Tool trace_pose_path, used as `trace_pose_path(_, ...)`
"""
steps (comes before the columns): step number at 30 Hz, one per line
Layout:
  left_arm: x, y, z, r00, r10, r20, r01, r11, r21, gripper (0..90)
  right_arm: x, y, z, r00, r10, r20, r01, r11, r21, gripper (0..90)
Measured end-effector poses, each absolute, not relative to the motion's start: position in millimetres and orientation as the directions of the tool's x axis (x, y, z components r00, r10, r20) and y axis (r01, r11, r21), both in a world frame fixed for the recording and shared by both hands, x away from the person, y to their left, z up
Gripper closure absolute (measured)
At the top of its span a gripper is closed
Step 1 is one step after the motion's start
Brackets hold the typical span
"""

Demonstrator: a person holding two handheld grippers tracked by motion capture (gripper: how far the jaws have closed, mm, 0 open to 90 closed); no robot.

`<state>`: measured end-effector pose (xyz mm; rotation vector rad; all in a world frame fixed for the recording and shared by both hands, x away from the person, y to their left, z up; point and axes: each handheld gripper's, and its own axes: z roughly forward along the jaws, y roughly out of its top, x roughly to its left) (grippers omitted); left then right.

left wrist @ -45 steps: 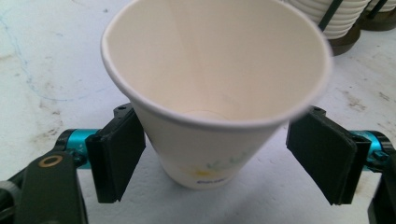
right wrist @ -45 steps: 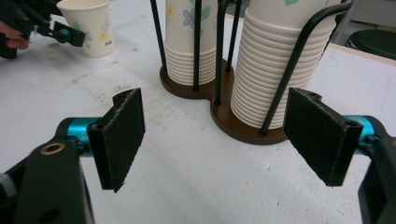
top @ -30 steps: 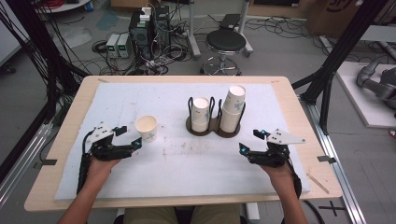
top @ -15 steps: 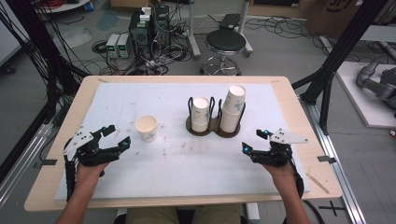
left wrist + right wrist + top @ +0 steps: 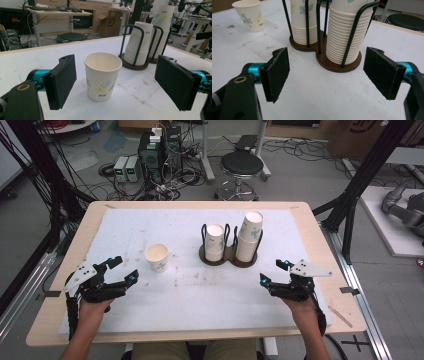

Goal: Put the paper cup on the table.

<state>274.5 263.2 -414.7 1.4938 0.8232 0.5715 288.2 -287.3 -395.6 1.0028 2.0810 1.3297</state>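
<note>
A single paper cup (image 5: 157, 257) with a flower print stands upright on the white mat, left of centre; it is also in the left gripper view (image 5: 102, 75) and far off in the right gripper view (image 5: 249, 15). A brown two-slot holder (image 5: 227, 256) with black wire loops carries two cup stacks (image 5: 215, 241), the right stack (image 5: 249, 236) taller. My left gripper (image 5: 123, 270) is open, below and left of the lone cup, apart from it. My right gripper (image 5: 273, 271) is open, below and right of the holder (image 5: 337, 62), with nothing between its jaws.
The white mat (image 5: 200, 295) covers most of the wooden table (image 5: 330, 270). A black stool (image 5: 242, 165), electronics boxes (image 5: 160, 145) and cables lie on the floor beyond the far edge. Black frame posts (image 5: 360, 185) stand at the right.
My left gripper drew back leftward and toward the near edge, away from the lone cup, then edged right again. The right gripper barely moved.
</note>
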Motion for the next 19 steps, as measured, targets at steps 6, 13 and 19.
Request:
trace_pose_path(6,276.0,263.1,-416.3,0.617,0.777,-0.124,0.162,0.029,0.986,17.7,290.2,-289.0,-397.7,-0.622,0.783,0.001,0.332,0.263,0.906,21.7)
trace_pose_path(13,276.5,264.8,-417.2,0.613,0.780,-0.126,0.163,0.031,0.986,17.7,291.9,-289.1,-398.5,-0.625,0.781,0.001,0.332,0.265,0.905,21.8)
trace_pose_path(19,278.6,264.4,-417.7,0.613,0.780,-0.127,0.164,0.031,0.986,17.7,292.3,-289.5,-398.8,-0.626,0.780,0.005,0.331,0.259,0.907,21.8)
